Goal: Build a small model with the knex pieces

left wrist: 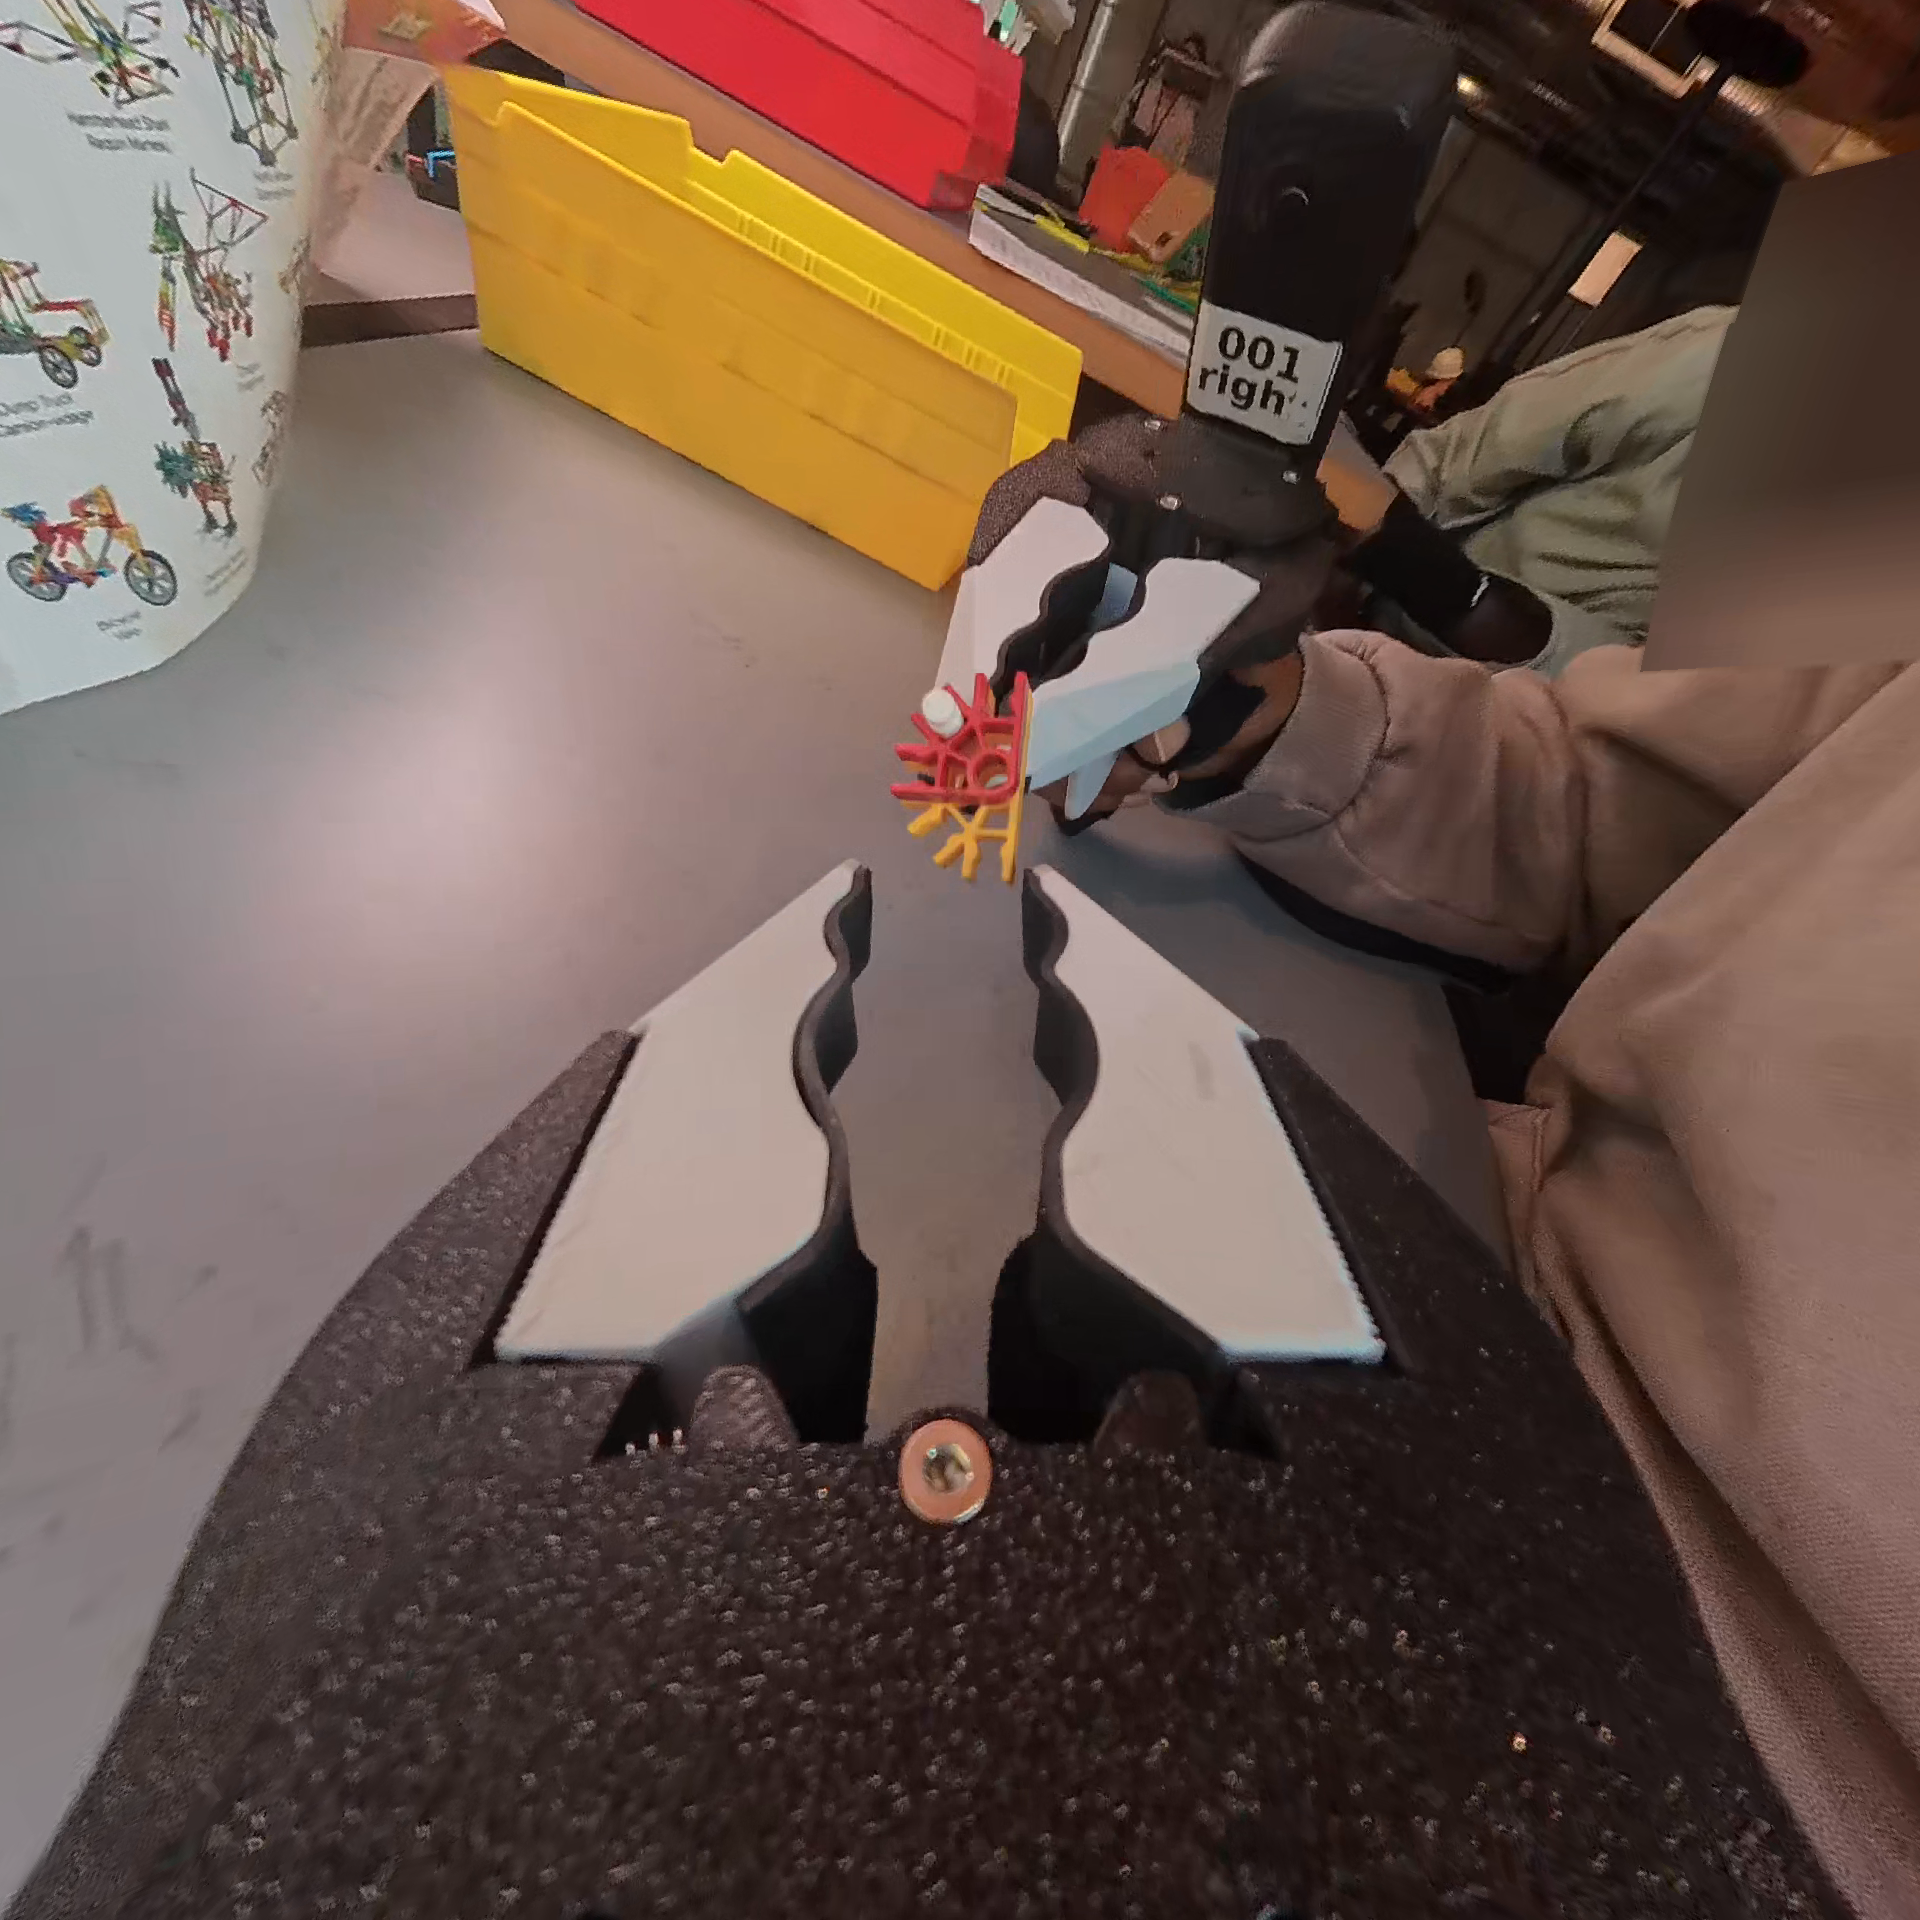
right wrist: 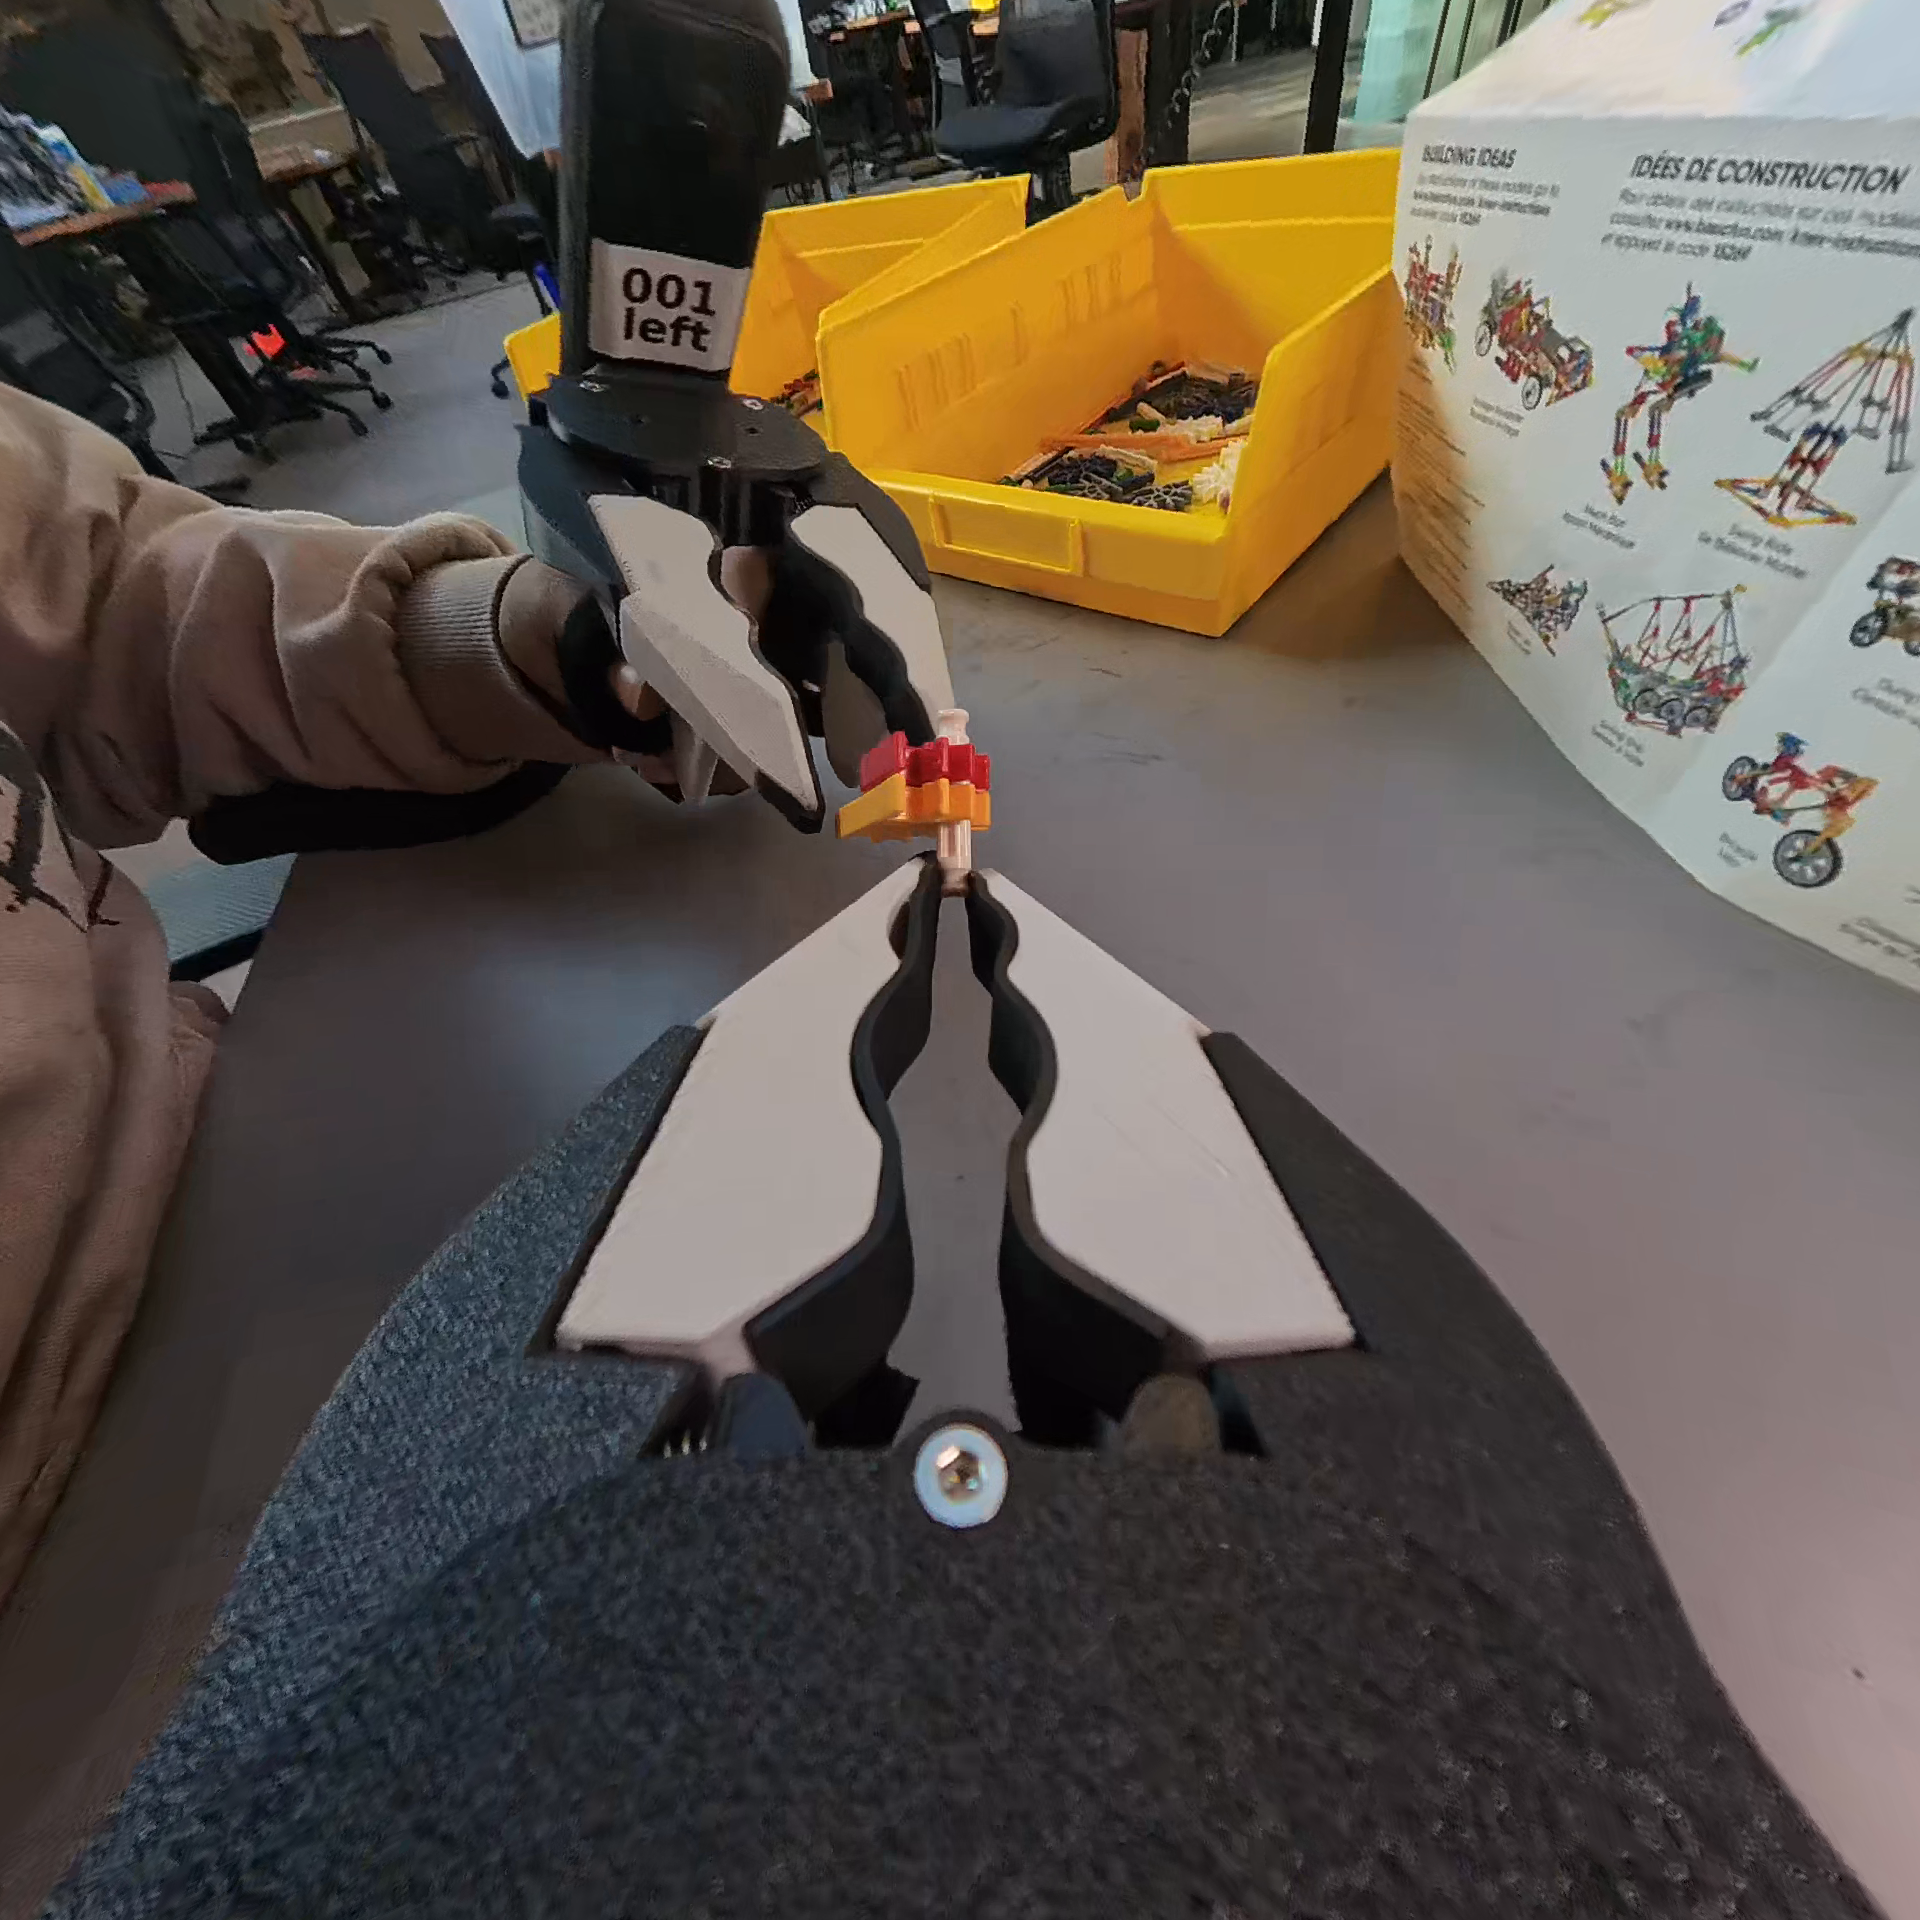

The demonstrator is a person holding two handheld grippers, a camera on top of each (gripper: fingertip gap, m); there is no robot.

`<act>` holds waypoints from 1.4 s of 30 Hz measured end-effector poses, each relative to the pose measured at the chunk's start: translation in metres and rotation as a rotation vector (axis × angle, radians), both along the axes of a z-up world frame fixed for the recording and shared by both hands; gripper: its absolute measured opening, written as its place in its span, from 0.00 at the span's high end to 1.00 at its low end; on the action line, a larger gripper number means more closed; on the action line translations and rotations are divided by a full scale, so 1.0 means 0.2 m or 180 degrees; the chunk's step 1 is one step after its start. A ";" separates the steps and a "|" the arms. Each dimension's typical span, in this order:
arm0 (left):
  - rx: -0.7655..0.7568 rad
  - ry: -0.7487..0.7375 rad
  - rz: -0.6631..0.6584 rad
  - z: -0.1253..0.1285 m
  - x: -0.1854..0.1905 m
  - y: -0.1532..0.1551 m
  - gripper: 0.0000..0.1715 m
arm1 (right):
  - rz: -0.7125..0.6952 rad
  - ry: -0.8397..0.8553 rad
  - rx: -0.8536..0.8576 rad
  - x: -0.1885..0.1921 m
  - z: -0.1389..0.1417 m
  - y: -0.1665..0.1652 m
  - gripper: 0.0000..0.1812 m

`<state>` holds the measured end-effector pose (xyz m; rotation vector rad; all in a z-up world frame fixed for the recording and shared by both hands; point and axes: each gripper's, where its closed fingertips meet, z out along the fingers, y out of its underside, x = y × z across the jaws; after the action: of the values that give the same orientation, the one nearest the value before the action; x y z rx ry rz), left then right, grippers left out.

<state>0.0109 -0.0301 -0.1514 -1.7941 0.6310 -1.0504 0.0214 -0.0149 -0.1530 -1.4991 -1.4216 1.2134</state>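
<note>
The right hand-held gripper [right wrist: 951,878] pinches the white rod [right wrist: 953,842] carrying stacked red connector [right wrist: 930,762] and yellow connector [right wrist: 904,808] above the grey table [right wrist: 1351,935], while the left hand-held gripper [left wrist: 945,883], fingers parted and empty, sits just beside them, near the yellow bin [right wrist: 1091,540].
</note>
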 end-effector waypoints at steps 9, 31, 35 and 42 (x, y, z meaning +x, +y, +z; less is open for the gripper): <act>-0.0022 -0.0141 -0.0195 0.02 0.04 -0.04 0.85 | 0.0126 0.0012 0.1137 -0.01 0.02 -0.08 0.99; -0.0239 -0.0859 -0.0564 0.13 0.09 -0.12 0.86 | 0.0054 0.0188 0.1644 -0.08 0.08 -0.20 0.82; -0.0244 -0.0872 -0.0637 0.16 0.09 -0.13 0.86 | 0.0203 0.0272 0.1362 -0.06 0.11 -0.20 0.84; -0.0206 -0.0577 -0.0715 0.13 0.08 -0.15 0.86 | 0.0417 0.0285 0.0915 -0.03 0.11 -0.21 0.87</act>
<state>0.0273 -0.0602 -0.1254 -1.6861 0.7047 -1.3823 0.0161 -0.0578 -0.1303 -1.1586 -1.5780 1.0845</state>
